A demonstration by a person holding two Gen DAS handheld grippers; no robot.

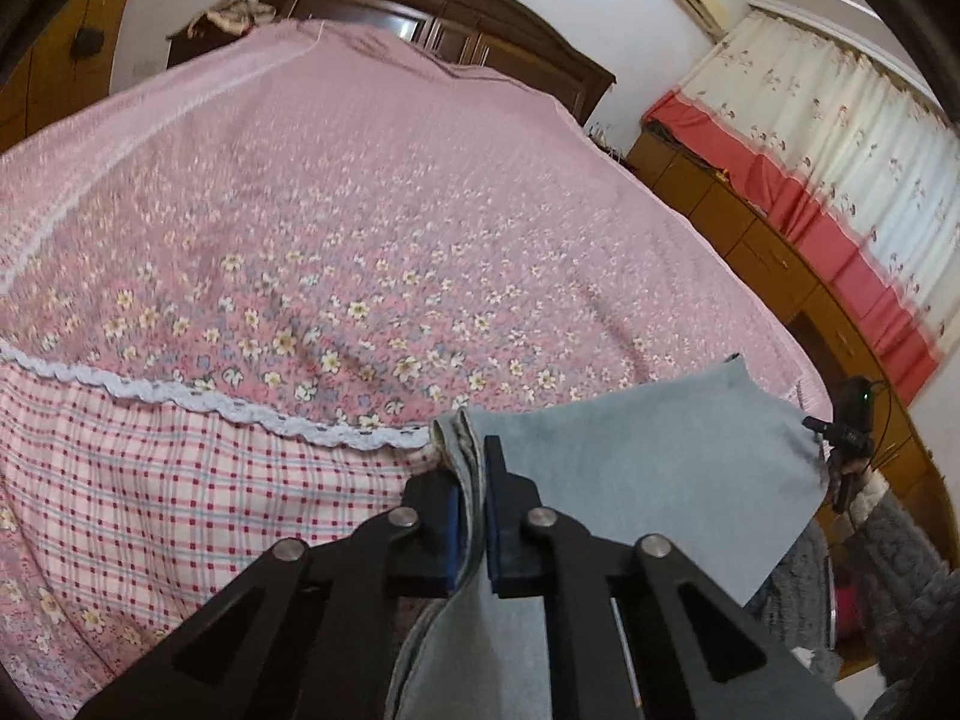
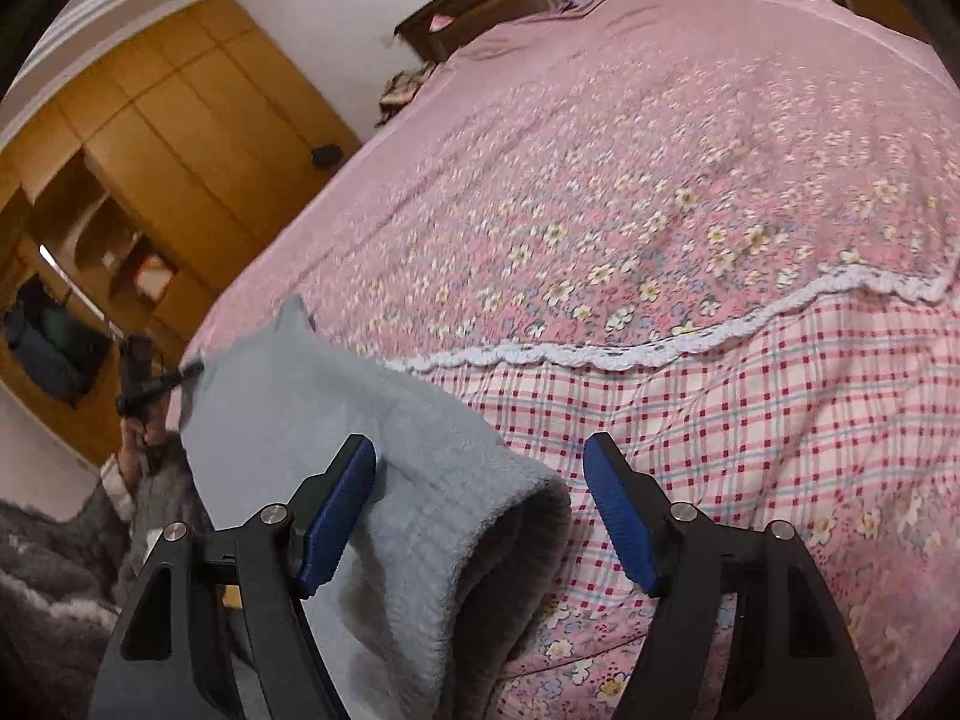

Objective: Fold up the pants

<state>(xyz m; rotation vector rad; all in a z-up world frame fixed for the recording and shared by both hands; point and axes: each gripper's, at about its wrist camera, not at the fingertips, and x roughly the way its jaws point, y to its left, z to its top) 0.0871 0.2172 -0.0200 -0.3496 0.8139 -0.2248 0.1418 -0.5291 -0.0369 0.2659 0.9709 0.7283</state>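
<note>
The pants (image 1: 648,474) are light grey-blue fleece, held up over the near edge of the bed. My left gripper (image 1: 473,450) is shut on a folded edge of the pants, with the cloth pinched between its blue pads. In the right wrist view the pants (image 2: 360,438) drape between the jaws of my right gripper (image 2: 480,462), which stands wide open; the cloth lies against its left pad (image 2: 336,516) and an open cuff hangs in the gap. The other gripper (image 2: 150,390) shows at the cloth's far corner.
The bed (image 1: 360,210) is covered by a pink floral quilt with a white lace band and a checked border. A dark headboard (image 1: 456,18) stands behind it. Wooden cabinets (image 1: 774,258) and a curtain are on one side, a wardrobe (image 2: 150,138) on the other.
</note>
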